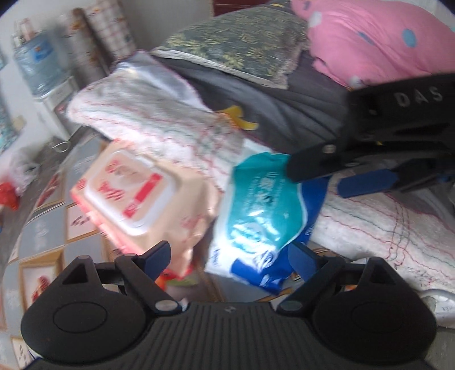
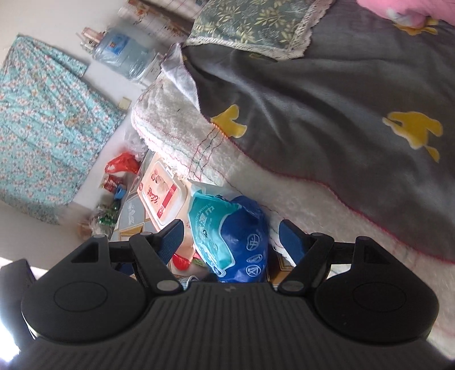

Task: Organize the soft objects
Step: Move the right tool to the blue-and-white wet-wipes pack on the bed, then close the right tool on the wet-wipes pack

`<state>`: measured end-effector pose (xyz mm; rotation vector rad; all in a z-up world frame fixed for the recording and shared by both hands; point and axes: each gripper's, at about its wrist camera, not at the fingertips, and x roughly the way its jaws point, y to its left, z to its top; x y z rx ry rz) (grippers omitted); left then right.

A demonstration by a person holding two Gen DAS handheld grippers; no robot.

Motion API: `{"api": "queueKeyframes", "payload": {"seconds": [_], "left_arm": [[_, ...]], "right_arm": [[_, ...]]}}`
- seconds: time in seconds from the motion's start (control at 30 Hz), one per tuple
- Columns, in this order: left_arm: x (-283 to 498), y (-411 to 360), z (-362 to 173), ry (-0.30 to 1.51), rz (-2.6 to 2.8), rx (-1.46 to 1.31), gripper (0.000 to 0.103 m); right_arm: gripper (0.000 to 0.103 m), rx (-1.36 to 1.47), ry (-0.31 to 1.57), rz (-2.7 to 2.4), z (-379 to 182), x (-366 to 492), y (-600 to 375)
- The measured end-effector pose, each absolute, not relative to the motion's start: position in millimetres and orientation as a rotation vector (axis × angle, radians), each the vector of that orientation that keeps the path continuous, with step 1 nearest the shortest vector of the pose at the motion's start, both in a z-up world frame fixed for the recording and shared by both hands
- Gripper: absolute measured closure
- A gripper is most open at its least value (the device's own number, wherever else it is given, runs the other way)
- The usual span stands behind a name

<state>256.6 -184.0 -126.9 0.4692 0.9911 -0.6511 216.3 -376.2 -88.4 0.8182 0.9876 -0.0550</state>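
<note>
Both grippers converge on a teal-and-blue wipes pack [image 2: 227,233] lying beside the white fleece blanket's [image 2: 256,182] edge. The right gripper [image 2: 230,236] stands spread around the pack, apparently not yet clamped; the left gripper [image 1: 227,256] waits spread just short of it. A clean pickup likely means closing squarely across the pack's middle, clear of the blanket's fringe.

two wipe packs, one blue-teal pack [image 2: 230,236] and one pink lidded pack [image 2: 163,195], one white fleecy blanket [image 2: 176,128], one grey duck-print blanket [image 2: 327,99], one green leaf-print pillow [image 2: 256,20], one pink dotted pillow [image 1: 378,37], one water jug [image 2: 122,54]
</note>
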Motion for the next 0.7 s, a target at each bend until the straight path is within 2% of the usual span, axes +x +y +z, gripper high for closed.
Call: {"api": "queueKeyframes", "payload": {"seconds": [0.53, 0.63, 0.7], "left_arm": [[262.0, -214.6, -164.4, 0.986, -0.755, 0.573, 0.012], [265.7, -215.6, -165.2, 0.998, -0.742, 0.56, 0.012], [268.4, -215.8, -166.9, 1.006, -0.735, 0.548, 0.012]], "right_arm": [[0.031, 0.685, 1.059, 0.065, -107.7, 250.3, -365.0], [0.036, 0.675, 1.057, 0.067, -109.6, 252.6, -363.9], [0.044, 0.672, 1.059, 0.066, -111.8, 254.1, -363.8]]}}
